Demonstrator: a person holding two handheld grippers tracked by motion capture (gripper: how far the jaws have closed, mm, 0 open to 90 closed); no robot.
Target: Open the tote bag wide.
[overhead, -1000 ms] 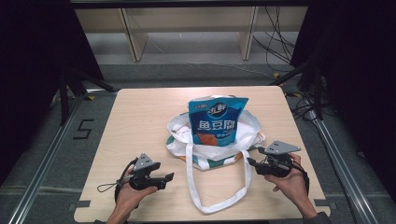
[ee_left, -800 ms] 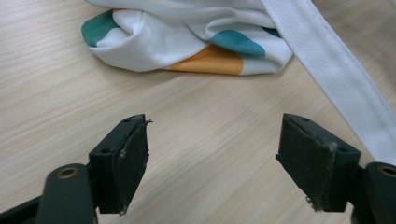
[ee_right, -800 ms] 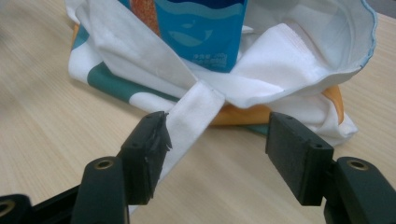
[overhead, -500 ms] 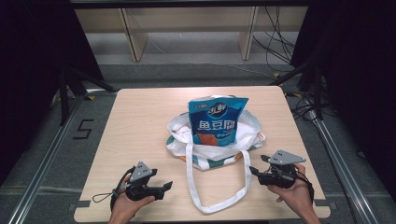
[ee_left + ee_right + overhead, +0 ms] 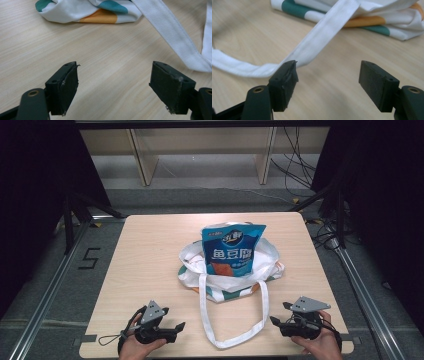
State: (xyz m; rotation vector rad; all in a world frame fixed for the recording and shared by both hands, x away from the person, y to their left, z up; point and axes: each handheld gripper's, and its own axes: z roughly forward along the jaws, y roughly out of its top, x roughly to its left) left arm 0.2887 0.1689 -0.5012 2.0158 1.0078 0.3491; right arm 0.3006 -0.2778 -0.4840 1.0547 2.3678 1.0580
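Tote bag (image 5: pixel 227 277) holding a blue snack pouch (image 5: pixel 231 251); left gripper (image 5: pixel 176 326) and right gripper (image 5: pixel 276 320) gape empty, the right's jaws just widening.

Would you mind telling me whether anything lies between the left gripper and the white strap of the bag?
Nothing visible does. The left gripper has its jaws open over bare table, and the white strap lies flat ahead and to its right in the left gripper view, with only wood between them.

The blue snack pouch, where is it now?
In the high view the blue snack pouch stands upright inside the white bag, at the table's middle.
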